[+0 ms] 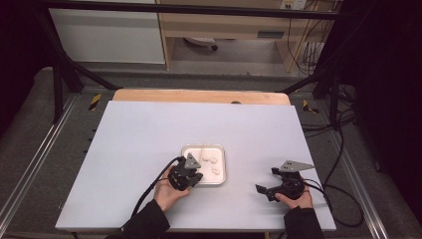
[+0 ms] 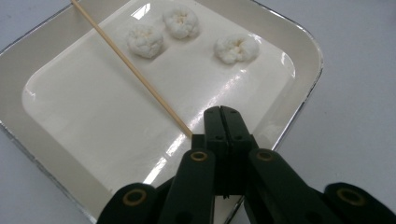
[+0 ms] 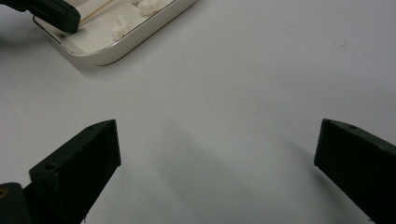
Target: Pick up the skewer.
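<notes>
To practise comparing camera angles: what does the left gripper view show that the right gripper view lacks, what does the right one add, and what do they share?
Left gripper view alone: the left gripper with jaws shut on a thin wooden skewer, and three white puffy pieces counted clearly. Right gripper view alone: the right gripper with jaws wide apart over bare table, holding nothing. Both: the white tray, the skewer and some white pieces.

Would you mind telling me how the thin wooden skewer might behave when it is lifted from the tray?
The skewer looks thin and long, so probably light and slightly bendy. Gripped near one end by the left gripper, it might pivot or slip.
</notes>
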Available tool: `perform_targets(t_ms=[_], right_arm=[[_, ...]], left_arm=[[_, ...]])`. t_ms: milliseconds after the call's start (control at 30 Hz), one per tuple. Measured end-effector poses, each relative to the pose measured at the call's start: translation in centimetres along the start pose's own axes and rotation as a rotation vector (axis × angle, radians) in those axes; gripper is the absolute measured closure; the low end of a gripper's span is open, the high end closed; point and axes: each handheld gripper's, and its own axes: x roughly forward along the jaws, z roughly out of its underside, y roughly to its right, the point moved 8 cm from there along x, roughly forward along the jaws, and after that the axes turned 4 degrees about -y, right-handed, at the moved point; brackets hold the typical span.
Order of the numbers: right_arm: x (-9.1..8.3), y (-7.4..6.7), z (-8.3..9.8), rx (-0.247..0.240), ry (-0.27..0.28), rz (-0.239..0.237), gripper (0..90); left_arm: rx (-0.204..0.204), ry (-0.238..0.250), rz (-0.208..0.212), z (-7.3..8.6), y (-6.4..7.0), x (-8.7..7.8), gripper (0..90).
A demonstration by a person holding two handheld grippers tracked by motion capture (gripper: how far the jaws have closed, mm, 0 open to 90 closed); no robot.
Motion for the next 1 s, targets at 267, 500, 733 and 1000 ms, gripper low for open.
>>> perform_targets(t_ms=[267,500,733,1000], right_arm=[[0.0,0.0,0.0,-0.002,0.0,0.0,0.8],[0.0,0.0,0.0,0.001,-0.003,-0.002,0.8],[0.0,0.0,0.0,-0.002,0.0,-0.002,0.7],[0.0,0.0,0.0,0.0,-0.002,-0.003,0.8]], left_arm=[[-0.026,0.005,-0.029,0.7,-0.8,-0.5,89.9],[-0.034,0.001,-0.041,1.0,-1.2,-0.8,90.0],[-0.043,0.025,-0.044,1.0,-1.5,-1.8,89.9],[-0.069,0.058,-0.044,0.5,-2.1,-3.2,76.3]])
